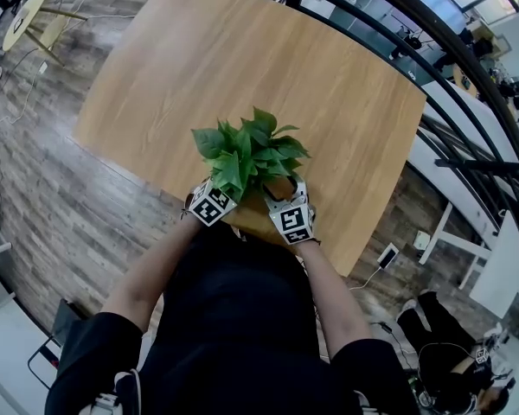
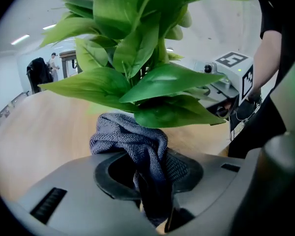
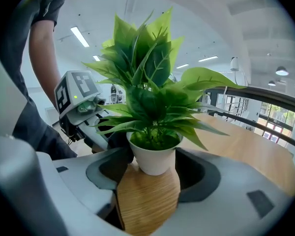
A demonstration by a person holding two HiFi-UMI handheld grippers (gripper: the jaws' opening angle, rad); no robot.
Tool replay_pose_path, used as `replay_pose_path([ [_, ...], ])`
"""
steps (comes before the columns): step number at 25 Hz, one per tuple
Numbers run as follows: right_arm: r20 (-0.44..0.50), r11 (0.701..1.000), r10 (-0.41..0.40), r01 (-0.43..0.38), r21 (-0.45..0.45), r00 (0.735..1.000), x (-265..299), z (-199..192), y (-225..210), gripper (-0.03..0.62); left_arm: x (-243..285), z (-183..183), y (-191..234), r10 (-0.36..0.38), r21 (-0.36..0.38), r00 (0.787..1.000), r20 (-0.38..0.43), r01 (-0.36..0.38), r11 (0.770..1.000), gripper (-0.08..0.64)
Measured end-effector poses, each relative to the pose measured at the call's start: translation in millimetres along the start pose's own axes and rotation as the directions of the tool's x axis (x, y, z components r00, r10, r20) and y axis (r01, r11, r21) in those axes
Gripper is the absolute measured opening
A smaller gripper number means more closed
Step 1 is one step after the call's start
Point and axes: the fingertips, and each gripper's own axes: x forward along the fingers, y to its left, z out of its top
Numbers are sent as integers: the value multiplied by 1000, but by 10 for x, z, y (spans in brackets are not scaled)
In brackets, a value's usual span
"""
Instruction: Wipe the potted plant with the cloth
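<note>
A green leafy plant (image 1: pixel 249 151) in a small white pot (image 3: pixel 154 157) stands near the front edge of the wooden table (image 1: pixel 242 59). In the right gripper view the pot sits between the two jaws, both pads against its sides, so my right gripper (image 3: pixel 154 167) is shut on it. My left gripper (image 2: pixel 148 183) is shut on a grey knitted cloth (image 2: pixel 130 140), bunched just under the lower leaves (image 2: pixel 162 90) at the plant's left side. The head view shows both grippers, left (image 1: pixel 211 202) and right (image 1: pixel 291 213), pressed close to the plant's base, which the leaves hide.
The table's front edge (image 1: pixel 268 232) runs right under the grippers, with plank flooring (image 1: pixel 60 197) below. Black railings (image 1: pixel 467 119) stand beyond the table at the right. A small round table (image 1: pixel 24 15) is at the far left.
</note>
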Motion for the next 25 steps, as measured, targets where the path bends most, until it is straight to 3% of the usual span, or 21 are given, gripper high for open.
replay_pose_path([
  [6, 7, 996, 77, -77, -36, 997, -163, -91, 270, 284, -72, 69, 164, 58, -15, 997, 57, -57, 998, 146],
  [9, 2, 1000, 16, -16, -6, 1000, -152, -153, 74, 284, -96, 81, 209, 70, -9, 996, 56, -70, 998, 146],
  [12, 3, 1000, -15, 15, -27, 1000, -98, -98, -119, 284, -75, 82, 206, 56, -4, 998, 41, -56, 998, 146],
  [15, 15, 997, 39, -38, -65, 999, -23, 15, -93, 284, -67, 76, 220, 53, 10, 998, 28, -54, 999, 146],
  [18, 12, 997, 61, -60, -53, 998, -7, 35, -78, 284, -74, 96, 222, 50, 13, 999, 21, -50, 999, 146],
  [25, 2, 999, 23, -23, -39, 1000, 6, 21, -90, 284, -29, 62, 54, -2, 41, 1000, -6, 2, 999, 146],
])
